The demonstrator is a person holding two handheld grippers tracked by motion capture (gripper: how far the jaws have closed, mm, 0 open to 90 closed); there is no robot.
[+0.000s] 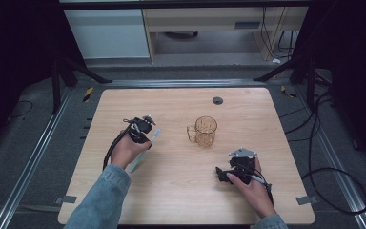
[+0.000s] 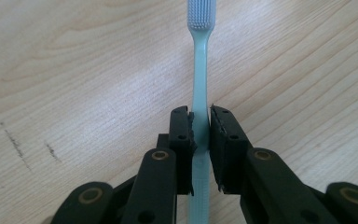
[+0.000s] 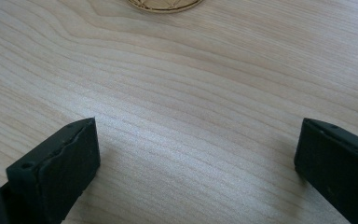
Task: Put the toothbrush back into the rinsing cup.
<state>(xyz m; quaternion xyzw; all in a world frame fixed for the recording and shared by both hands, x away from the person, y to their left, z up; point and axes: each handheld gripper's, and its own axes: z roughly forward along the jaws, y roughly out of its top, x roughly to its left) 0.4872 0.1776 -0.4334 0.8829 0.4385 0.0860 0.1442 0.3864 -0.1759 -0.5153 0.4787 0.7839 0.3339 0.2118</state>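
Left tool (image 2: 200, 126) is clamped tight on the pale green toothbrush (image 2: 199, 93), pads squeezing its handle, bristle head sticking out past the jaws above the table (image 1: 181, 191). Right tool (image 3: 196, 154) sits low near the front edge, jaws spread wide, gripping nothing. The amber glass mug (image 1: 204, 131) stands upright between them.

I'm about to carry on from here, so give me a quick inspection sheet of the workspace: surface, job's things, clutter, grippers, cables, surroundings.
Surface: wooden table, a few dark scuffs, round grommet near the far edge.
Job's things: light green toothbrush held by its handle, bristle end forward; amber glass mug upright mid-table.
Clutter: nothing seen.
Grippers: left gripper shut on the toothbrush; right gripper open, low over bare wood.
Cables: one trails from each gripper; black leads on the floor to the right.
Surroundings: dark frame legs, pale cabinets behind.
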